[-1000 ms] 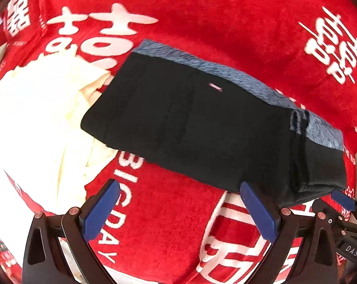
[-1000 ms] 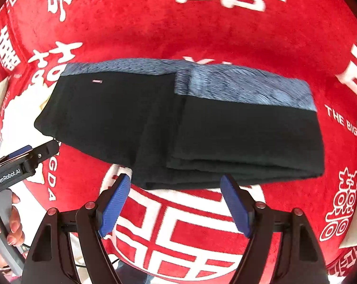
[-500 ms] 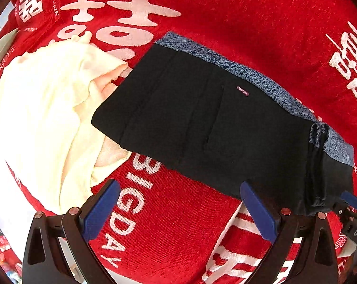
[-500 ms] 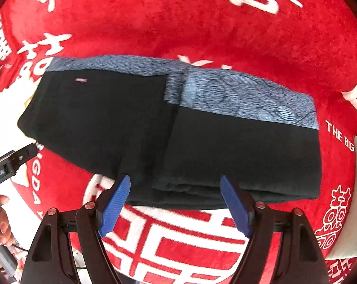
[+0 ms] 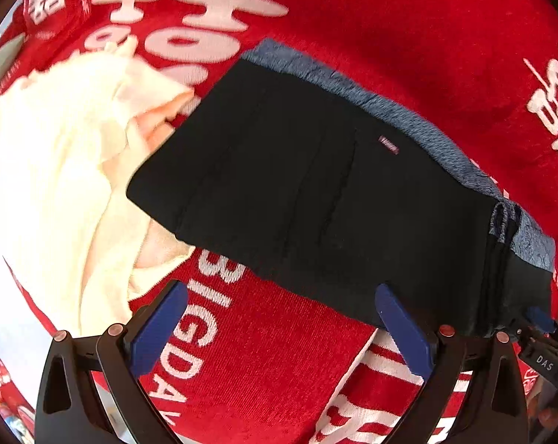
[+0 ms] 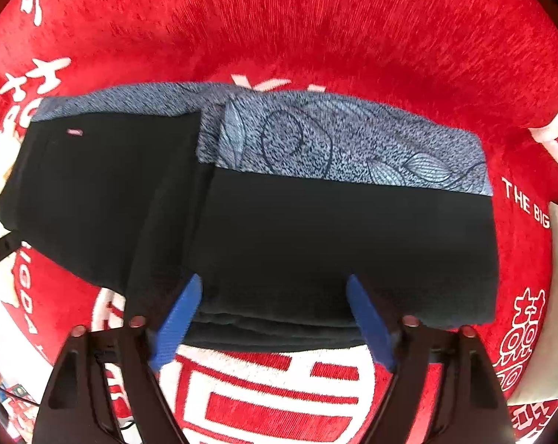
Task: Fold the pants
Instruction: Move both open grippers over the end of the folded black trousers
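Grippers frame the near edge of black pants [image 6: 315, 244] on a red cloth [image 6: 279, 388] printed with white characters. In the right wrist view, the right gripper [image 6: 273, 318] has its jaws spread wide, gripping nothing, its blue fingers [image 6: 177, 318] straddling the thick, layered near edge of the folded stack; the placement suggests a grab at that edge for another fold. In the left wrist view, the left gripper [image 5: 279, 325] is likewise released and empty, hanging over bare cloth just short of the pants' near hem, with its right pad close to or touching the fabric; contact cannot be told.

Beyond the claws, the pants lie flat on the cloth, already folded: the right portion is doubled over into a thicker block, and the left portion lies thinner and longer. A blue-grey patterned waistband [image 6: 352, 144] runs along the far edge.

Farther left, a cream towel [image 5: 57, 170] lies rumpled on the cloth, its edge tucked under the pants' left end.

No container is visible in either view.
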A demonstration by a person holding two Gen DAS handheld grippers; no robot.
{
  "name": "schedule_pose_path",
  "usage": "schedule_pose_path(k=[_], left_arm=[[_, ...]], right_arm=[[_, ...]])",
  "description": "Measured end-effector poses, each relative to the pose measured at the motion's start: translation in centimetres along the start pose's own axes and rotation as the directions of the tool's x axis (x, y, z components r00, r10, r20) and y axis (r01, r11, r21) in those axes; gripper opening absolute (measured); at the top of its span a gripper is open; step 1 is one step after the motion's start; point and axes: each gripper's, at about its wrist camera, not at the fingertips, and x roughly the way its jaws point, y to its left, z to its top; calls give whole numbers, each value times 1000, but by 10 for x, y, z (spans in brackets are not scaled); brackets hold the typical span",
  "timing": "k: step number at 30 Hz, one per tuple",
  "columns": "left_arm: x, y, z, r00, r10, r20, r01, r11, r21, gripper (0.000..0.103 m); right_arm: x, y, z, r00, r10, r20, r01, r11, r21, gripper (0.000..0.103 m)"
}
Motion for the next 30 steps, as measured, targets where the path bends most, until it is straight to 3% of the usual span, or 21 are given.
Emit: schedule_pose_path(k=[2, 6, 9, 12, 16, 20, 23, 25, 30], left_arm=[[4, 6, 2, 1000, -19, -7, 19, 1000, -21, 102], [-5, 25, 3, 997, -47, 62, 52, 994, -91, 102], [-4, 43, 6, 991, -112, 72, 122, 982, -147, 102], [-1, 57, 7, 979, -178, 95, 193, 963, -186, 102], [9, 69, 6, 967, -234, 106, 252, 941, -227, 102], [13, 65, 2, 980, -183, 82, 197, 955, -222, 102], [12, 50, 4, 994, -80, 72, 91, 982, -166, 102], [10, 41, 4, 997, -35, 75, 44, 990, -131, 102], [3, 31, 3, 996, -3, 92, 12, 995, -97, 102]], right_arm=[[3, -3, -1, 1000, 18, 8, -18, 1000, 20, 89], [6, -7, -1, 999, 39, 15, -39, 999, 37, 92], [11, -4, -1, 998, 56, 9, -56, 998, 12, 103], [16, 7, -2, 1000, 3, 9, -3, 999, -43, 103], [17, 8, -6, 1000, 8, 30, -7, 999, -35, 103], [16, 7, -11, 999, 13, 40, -12, 999, -42, 103], [15, 8, -16, 999, 9, 37, -8, 999, -41, 103], [16, 8, -15, 999, 8, 35, -7, 999, -40, 103], [17, 7, -10, 1000, 6, 25, -5, 999, -37, 103]])
